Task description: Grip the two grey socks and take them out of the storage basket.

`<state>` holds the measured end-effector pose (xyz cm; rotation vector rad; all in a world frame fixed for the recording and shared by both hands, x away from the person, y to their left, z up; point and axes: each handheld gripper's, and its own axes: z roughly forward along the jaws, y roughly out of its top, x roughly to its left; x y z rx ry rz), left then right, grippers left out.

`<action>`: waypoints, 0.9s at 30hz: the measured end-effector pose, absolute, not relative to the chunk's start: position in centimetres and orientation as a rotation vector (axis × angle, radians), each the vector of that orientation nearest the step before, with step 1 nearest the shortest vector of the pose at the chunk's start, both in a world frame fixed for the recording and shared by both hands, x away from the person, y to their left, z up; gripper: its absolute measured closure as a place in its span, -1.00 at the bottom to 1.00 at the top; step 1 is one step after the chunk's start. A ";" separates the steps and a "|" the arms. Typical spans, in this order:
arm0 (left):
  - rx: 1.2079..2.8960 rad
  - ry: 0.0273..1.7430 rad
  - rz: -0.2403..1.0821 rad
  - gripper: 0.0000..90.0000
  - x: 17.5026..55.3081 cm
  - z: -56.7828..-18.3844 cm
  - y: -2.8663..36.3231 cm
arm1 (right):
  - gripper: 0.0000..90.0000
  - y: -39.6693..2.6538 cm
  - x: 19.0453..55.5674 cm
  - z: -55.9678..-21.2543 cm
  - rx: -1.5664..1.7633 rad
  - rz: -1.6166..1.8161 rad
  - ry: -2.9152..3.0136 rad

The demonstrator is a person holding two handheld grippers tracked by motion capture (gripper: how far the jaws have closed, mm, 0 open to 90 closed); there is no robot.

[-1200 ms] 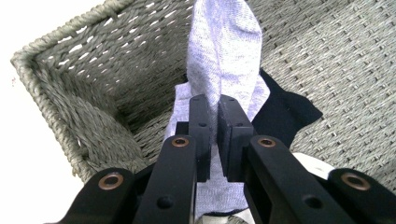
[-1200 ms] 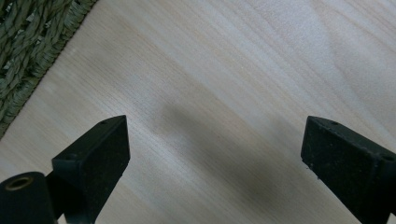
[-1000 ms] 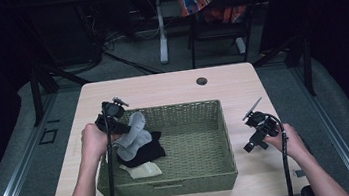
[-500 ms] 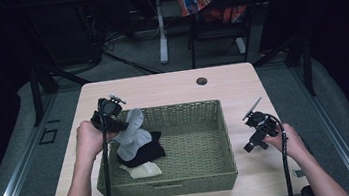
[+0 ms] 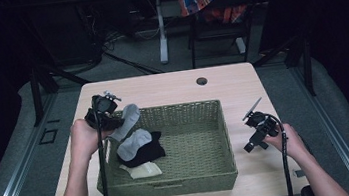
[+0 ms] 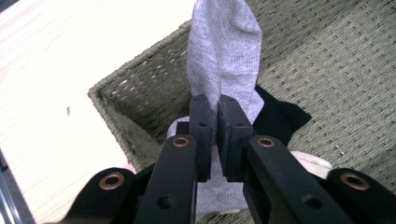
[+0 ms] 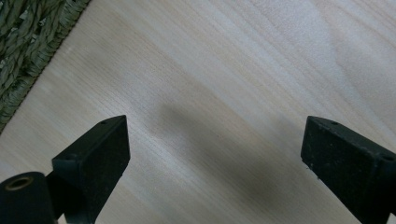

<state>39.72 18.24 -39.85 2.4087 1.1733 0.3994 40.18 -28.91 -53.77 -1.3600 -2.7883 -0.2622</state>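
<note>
Grey sock [image 6: 224,60] pinched in left gripper [image 6: 214,135] jaws over the basket [image 5: 192,176] corner; right gripper [image 7: 215,158] jaws gape above bare bench [image 7: 233,70] beside the basket.

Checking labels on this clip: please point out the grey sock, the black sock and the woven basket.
grey sock [image 6: 224,51], left gripper view, on the knit stretch above the jaws.
black sock [image 5: 146,153], high view, on its dark middle.
woven basket [image 5: 173,186], high view, on the near outer wall.
</note>
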 end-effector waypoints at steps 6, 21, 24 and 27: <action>2.396 1.180 0.420 0.90 39.5 -39.2 18.7 | -0.83 -28.9 40.2 -53.8 -1.356 -0.259 -2.792; 2.355 1.235 0.488 0.90 38.9 -38.0 20.8 | -0.83 -28.9 40.2 -53.7 -1.346 -0.257 -2.790; 2.346 1.249 0.496 0.90 38.9 -38.0 21.4 | -0.83 -28.9 40.2 -53.8 -1.355 -0.260 -2.790; 2.343 1.268 0.502 0.90 38.9 -38.0 21.9 | -0.83 -28.8 40.0 -54.1 -1.406 -0.327 -2.766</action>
